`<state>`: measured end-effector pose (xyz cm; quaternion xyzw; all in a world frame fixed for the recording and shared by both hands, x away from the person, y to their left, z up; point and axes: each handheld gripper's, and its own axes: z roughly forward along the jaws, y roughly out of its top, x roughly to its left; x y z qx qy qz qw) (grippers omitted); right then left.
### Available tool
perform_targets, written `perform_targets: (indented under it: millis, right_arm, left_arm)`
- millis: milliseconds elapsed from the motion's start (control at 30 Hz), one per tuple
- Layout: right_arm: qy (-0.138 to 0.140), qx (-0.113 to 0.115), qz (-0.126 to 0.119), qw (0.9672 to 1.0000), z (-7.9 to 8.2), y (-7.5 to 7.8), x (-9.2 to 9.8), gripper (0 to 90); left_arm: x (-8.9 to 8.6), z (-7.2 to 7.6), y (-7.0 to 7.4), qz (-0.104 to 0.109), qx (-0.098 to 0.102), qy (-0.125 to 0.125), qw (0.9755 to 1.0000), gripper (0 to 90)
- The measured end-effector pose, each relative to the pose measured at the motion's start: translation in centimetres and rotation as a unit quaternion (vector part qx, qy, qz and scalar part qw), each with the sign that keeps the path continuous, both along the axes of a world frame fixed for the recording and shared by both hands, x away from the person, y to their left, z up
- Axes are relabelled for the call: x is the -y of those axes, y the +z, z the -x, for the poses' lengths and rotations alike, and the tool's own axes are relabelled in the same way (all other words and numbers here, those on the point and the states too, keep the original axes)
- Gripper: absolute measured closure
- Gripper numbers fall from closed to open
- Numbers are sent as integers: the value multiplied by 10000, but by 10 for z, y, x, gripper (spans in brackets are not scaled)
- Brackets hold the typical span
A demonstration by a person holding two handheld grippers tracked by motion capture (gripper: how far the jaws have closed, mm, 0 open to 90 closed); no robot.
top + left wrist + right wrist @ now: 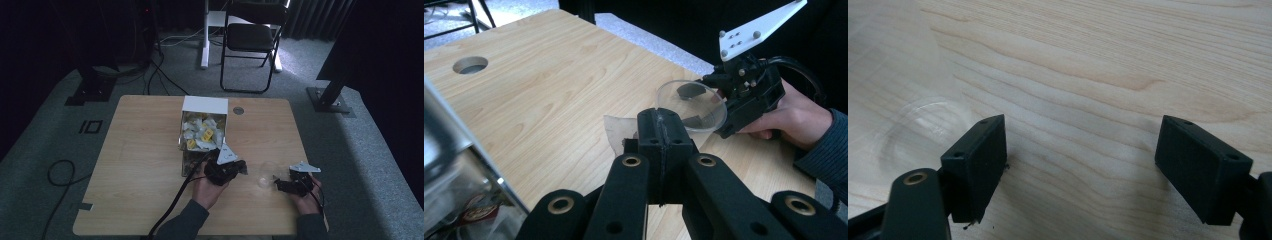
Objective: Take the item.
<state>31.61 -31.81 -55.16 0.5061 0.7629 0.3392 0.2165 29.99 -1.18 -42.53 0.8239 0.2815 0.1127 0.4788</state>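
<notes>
A white box (205, 106) holding several white and yellow packets (202, 132) lies at the table's middle; its shiny edge (454, 165) shows at the left of the left gripper view. My left gripper (241, 168) (659, 125) sits just right of the box's near end, shut on the corner of a thin translucent packet (616, 132). A clear plastic cup (262, 181) (674, 100) lies on the wood between the two grippers. My right gripper (279, 184) (1080, 135) stands open right behind the cup, with bare wood between its jaws. The cup's faint outline (913, 125) shows beside one jaw.
A round cable hole (238, 110) (470, 64) is in the table's far side. A black folding chair (252, 35) stands beyond the table. Black cables (60, 175) lie on the grey floor at the left. Bare wood (140, 150) spreads left of the box.
</notes>
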Motion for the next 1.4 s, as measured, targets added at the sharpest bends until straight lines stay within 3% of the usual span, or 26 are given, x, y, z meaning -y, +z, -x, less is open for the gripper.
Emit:
perform_targets:
  millis: [467,1100,1400]
  right_arm:
    - [11,1,-4,10000,0,0,0,205]
    - [10,-10,-9,10000,0,0,0,205]
    - [42,-8,-3,10000,1,0,0,206]
  left_arm:
    - [19,-2,3,75,9,-145,9999,900]
    - [73,-16,5,-9,54,-382,9993,900]
    - [89,-18,-1,-50,-54,-476,9988,900]
